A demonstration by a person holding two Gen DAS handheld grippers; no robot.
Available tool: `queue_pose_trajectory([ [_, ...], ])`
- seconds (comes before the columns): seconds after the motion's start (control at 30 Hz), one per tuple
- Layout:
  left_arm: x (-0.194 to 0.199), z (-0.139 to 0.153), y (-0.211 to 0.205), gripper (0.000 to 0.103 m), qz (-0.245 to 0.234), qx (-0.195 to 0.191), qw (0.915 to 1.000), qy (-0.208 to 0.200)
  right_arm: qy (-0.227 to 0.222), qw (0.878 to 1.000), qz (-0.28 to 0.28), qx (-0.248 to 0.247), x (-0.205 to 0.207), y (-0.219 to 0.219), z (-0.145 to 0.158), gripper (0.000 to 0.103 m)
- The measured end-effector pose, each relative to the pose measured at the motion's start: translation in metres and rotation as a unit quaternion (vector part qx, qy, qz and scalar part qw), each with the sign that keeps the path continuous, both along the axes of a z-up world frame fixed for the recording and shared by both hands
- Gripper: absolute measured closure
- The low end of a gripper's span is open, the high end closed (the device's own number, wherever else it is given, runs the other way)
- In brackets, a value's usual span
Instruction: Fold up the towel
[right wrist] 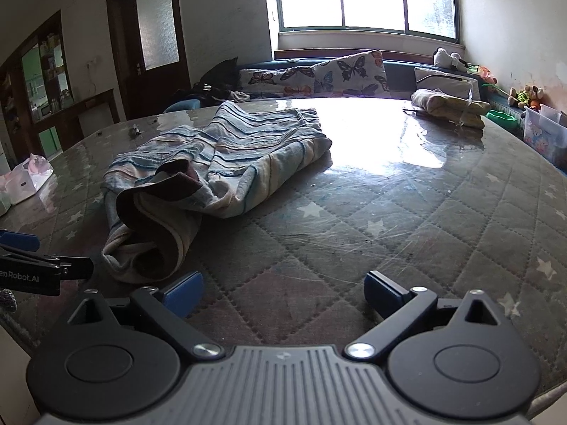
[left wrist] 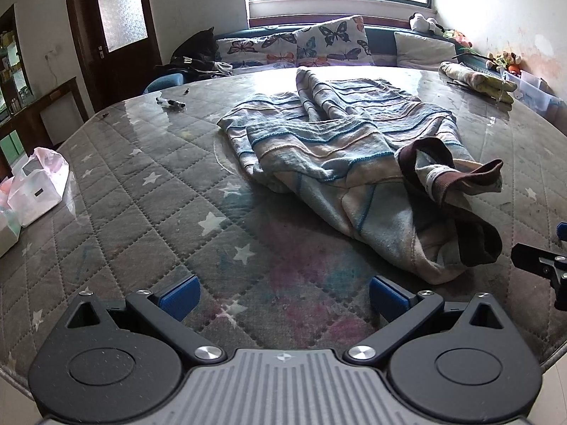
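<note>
A blue and cream striped towel [left wrist: 340, 156] with a dark brown border lies crumpled on the round table [left wrist: 149, 212], its bunched end nearest me. In the right wrist view the towel [right wrist: 226, 163] lies left of centre. My left gripper [left wrist: 283, 299] hovers open over bare table, just short of the towel's near end, which lies ahead to its right. My right gripper [right wrist: 283, 292] is also open, empty, with the towel's bunched end ahead to its left. The other gripper shows at each view's edge: right one [left wrist: 545, 265], left one [right wrist: 32, 265].
The table has a glossy cover over a quilted star cloth. A pen [left wrist: 170, 103] lies at the far left, a white plastic bag [left wrist: 39, 180] at the left edge, a folded yellowish cloth [left wrist: 478, 79] at the far right. A sofa with butterfly cushions [left wrist: 329, 42] stands behind.
</note>
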State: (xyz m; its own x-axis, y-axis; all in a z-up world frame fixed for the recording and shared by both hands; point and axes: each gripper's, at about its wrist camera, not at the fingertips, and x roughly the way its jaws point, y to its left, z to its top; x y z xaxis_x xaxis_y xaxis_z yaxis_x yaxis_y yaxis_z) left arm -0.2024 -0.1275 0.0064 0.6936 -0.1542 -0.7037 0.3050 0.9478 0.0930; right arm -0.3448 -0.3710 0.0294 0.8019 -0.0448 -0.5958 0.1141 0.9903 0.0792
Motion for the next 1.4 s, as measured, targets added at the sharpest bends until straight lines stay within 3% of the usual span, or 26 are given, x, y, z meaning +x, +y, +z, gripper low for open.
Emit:
queue_pose_trajectory([
  [1.4,0.002,0.007,-0.008,0.0,-0.012,0.001,0.9999,0.011,-0.008,1.0,0.02,-0.006,0.011,0.01,0.008,0.012],
])
